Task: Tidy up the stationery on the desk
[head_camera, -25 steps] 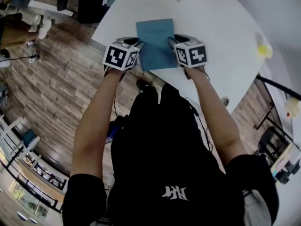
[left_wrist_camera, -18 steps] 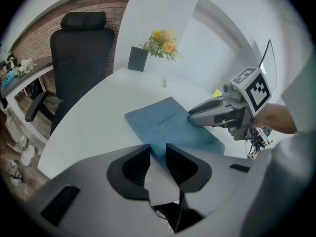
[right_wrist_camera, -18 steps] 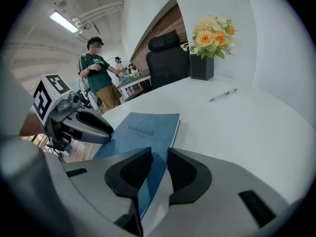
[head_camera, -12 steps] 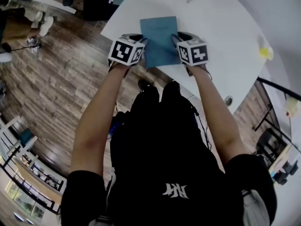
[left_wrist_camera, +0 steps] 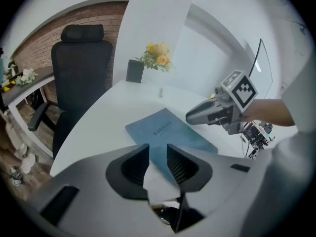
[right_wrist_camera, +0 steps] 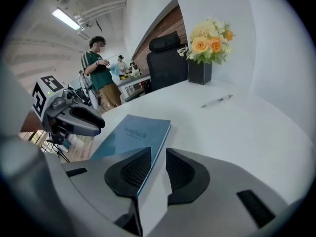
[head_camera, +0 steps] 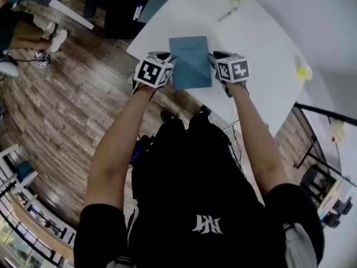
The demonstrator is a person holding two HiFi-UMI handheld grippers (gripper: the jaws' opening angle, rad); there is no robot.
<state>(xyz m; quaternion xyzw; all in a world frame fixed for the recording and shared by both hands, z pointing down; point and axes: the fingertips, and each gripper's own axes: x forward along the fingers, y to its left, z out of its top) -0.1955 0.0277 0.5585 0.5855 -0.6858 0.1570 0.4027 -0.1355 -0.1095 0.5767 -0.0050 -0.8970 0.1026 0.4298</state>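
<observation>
A blue notebook point(head_camera: 191, 62) lies flat on the white desk point(head_camera: 262, 43), near its front edge. My left gripper point(head_camera: 167, 58) hovers at the notebook's left side and my right gripper point(head_camera: 214, 57) at its right side. In the left gripper view the jaws point(left_wrist_camera: 158, 154) have just been opening. The notebook's near part point(left_wrist_camera: 170, 130) shows through the gap, and the pads do not press on it. In the right gripper view the notebook's right edge point(right_wrist_camera: 160, 132) runs through the gap of the open jaws point(right_wrist_camera: 158, 162). A pen point(head_camera: 227, 14) lies farther back.
A dark vase of yellow flowers point(right_wrist_camera: 202, 58) stands at the desk's far end, next to a dark box point(left_wrist_camera: 134, 71). A black office chair point(left_wrist_camera: 79, 78) is behind the desk. A yellow thing point(head_camera: 303, 71) lies at the right. People stand in the background point(right_wrist_camera: 98, 68).
The head view has shifted, so the flowers at the desk's far end now show. Both grippers still flank the notebook, which has not moved relative to them.
</observation>
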